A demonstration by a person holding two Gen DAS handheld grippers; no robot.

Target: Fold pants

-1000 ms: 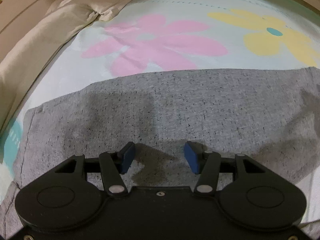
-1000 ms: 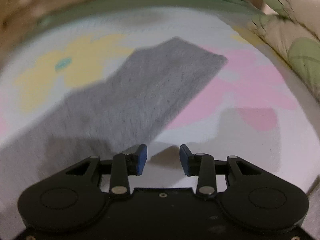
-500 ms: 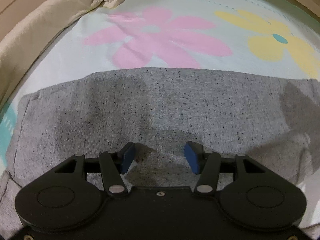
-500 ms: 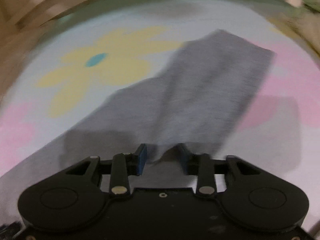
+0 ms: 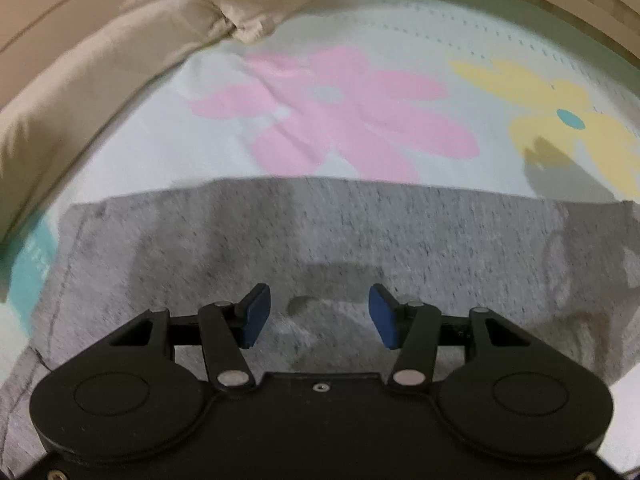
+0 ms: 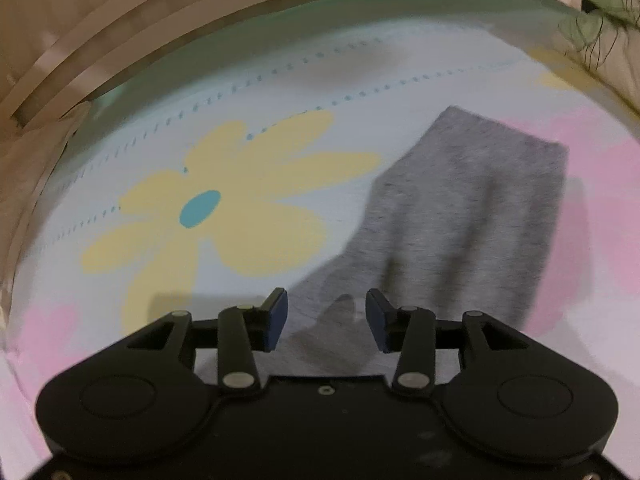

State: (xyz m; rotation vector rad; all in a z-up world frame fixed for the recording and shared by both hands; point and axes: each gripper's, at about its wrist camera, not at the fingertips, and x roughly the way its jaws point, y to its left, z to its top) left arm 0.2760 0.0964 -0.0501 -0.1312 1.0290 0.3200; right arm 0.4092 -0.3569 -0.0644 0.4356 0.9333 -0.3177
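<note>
Grey heathered cotton pants (image 5: pixel 360 240) are spread flat beneath both tongs. The left gripper (image 5: pixel 319 316) is held spread, empty. The right gripper (image 6: pixel 326 318) has just been opened, with nothing pinched.

The left gripper (image 5: pixel 319 316) is matte black, filling the bottom of the frame: a flat body with two rounded lobes, each bearing a shallow raised disc. Two angled link arms rise from silver pivot rivets near the centre, with smaller silver pins higher up. The fingers (image 5: pixel 256 316) end in dark blue pads. A small screw sits mid-body, and brass-coloured screws show at the bottom corners. The right gripper (image 6: pixel 326 318) is the same build, with blue pads (image 6: pixel 276 318) and silver rivets.
</note>
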